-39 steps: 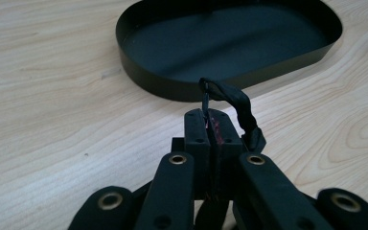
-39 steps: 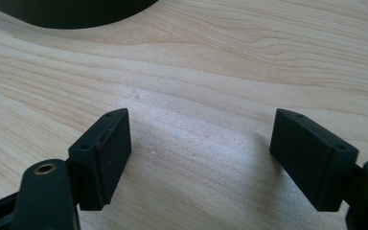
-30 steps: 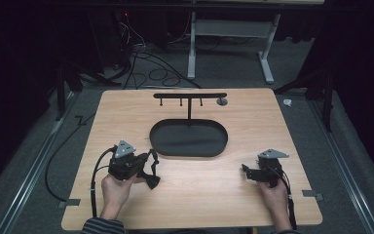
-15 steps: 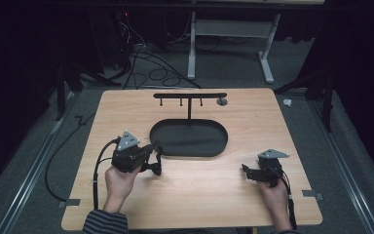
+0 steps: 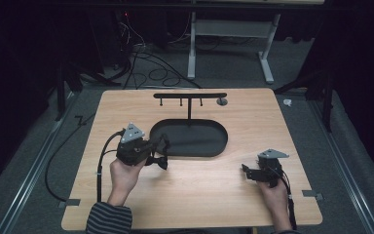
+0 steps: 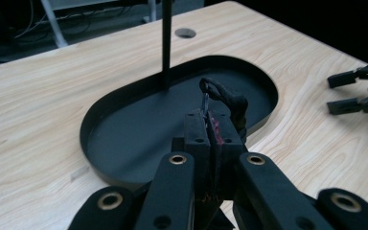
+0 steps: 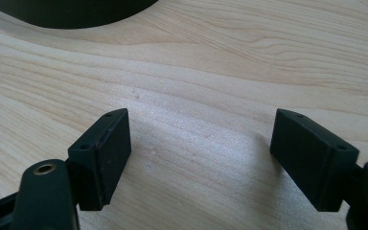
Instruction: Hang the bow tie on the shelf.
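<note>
My left gripper [image 5: 159,159] hovers at the near left rim of the black oval tray [image 5: 195,154], jaws pointing right. It is shut on a small keyring with a black cord loop [image 6: 223,97]; the metal ring and loop stick out past the tips of the left gripper [image 6: 210,123], above the tray [image 6: 139,139]. In the high view the loop [image 5: 164,141] hangs over the tray's edge. A black T-shaped stand with hooks [image 5: 190,95] rises from the tray's far side. My right gripper [image 5: 246,170] rests open on the table at the near right, and the right gripper [image 7: 199,143] has nothing between its jaws.
The wooden table [image 5: 272,126] has a round cable hole [image 5: 221,101] beside the stand. The stand's post [image 6: 166,43] stands at the tray's far rim. The right gripper's jaws [image 6: 359,91] show at the right edge of the left gripper view. Cables lie on the floor behind the table.
My left gripper has risen and moved right toward the tray's rim, still shut on the keyring. The right gripper has stayed where it was.
</note>
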Available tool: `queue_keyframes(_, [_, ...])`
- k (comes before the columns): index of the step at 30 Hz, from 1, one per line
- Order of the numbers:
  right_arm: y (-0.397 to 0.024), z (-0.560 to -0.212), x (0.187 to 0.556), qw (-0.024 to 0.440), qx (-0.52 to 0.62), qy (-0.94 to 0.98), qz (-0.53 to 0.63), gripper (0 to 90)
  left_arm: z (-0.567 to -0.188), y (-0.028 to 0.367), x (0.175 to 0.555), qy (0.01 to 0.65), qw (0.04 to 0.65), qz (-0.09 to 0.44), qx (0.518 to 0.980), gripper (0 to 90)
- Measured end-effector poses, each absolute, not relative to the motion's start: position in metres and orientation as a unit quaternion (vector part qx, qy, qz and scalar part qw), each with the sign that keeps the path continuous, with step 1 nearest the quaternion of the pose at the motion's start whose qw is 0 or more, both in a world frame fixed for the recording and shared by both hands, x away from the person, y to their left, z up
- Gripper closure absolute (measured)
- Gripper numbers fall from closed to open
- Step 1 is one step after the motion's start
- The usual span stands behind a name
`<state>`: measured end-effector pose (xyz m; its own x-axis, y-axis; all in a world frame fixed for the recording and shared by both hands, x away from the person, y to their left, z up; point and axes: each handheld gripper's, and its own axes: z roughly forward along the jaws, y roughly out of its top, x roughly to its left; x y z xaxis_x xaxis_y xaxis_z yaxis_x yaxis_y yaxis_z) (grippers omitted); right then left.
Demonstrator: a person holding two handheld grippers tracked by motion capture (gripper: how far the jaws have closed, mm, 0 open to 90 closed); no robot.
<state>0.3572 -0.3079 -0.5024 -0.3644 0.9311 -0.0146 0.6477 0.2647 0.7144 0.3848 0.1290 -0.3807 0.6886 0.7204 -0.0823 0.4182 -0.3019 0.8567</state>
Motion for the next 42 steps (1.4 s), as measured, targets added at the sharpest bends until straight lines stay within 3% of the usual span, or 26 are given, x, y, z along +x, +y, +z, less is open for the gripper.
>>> queue_keyframes(16, [-0.308,-0.502,0.357,0.224,0.518,0.763,0.316,23.0,-0.365,0.117,0.402,0.348,0.479,0.132,0.795,87.8])
queue_keyframes(42, [-0.308,-0.502,0.357,0.224,0.518,0.763,0.316,23.0,-0.344,0.095,0.436,0.338,0.484,0.15,0.793,87.8])
